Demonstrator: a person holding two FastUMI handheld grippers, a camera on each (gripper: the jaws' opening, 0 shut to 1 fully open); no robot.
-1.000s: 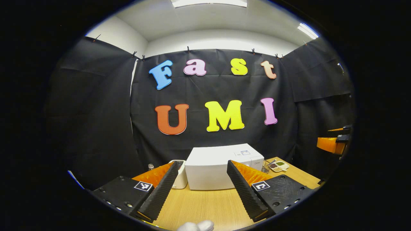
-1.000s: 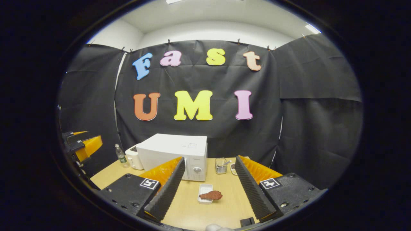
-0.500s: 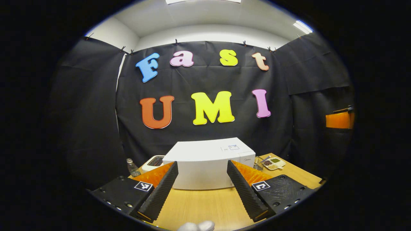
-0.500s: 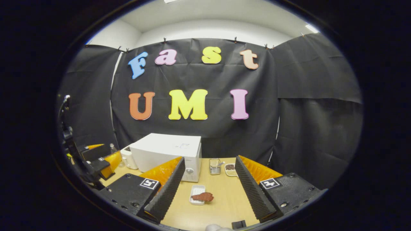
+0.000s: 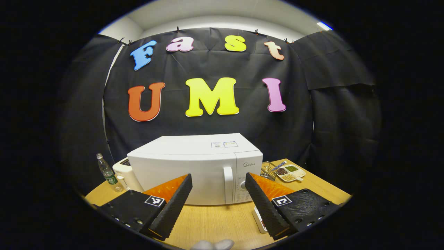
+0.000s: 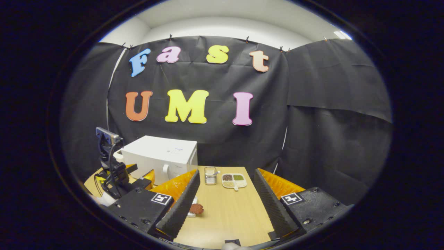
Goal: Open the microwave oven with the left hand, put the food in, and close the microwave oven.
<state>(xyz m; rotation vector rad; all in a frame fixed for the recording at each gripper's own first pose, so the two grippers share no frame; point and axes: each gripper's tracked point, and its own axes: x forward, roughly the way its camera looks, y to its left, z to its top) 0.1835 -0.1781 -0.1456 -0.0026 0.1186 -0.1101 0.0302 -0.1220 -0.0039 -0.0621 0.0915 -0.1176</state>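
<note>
Left gripper [image 5: 216, 201] up in the air in front of the white microwave oven [image 5: 194, 166], fingers [image 5: 173, 205] spread wide, nothing between them, nothing touched. Door of the oven shut, its white handle [image 5: 228, 184] seen right between the two fingers, farther back. Knobs just right of the handle. Oven sitting on the wooden counter [image 5: 215, 222]. White toaster [image 5: 123, 173] and a small water bottle [image 5: 108, 173] to the oven's left. Wire basket [image 5: 267, 170] and a little dish of beans [image 5: 290, 172] to its right. Edge of a white tray [image 5: 259, 219] peeking out beside the one finger.

Right gripper [image 6: 225, 201] off to the side, also up above the counter [image 6: 225, 211], fingers [image 6: 274, 205] spread wide and empty. Food [image 6: 196, 208], a brown lump on a white tray [image 6: 191, 212], lying on the counter close to one finger, not touched. Oven [image 6: 159, 156] farther back on the left, with the other gripper [image 6: 114, 166] in front of it. Basket [image 6: 210, 175] and bean dish [image 6: 234, 180] near the back of the counter.
</note>
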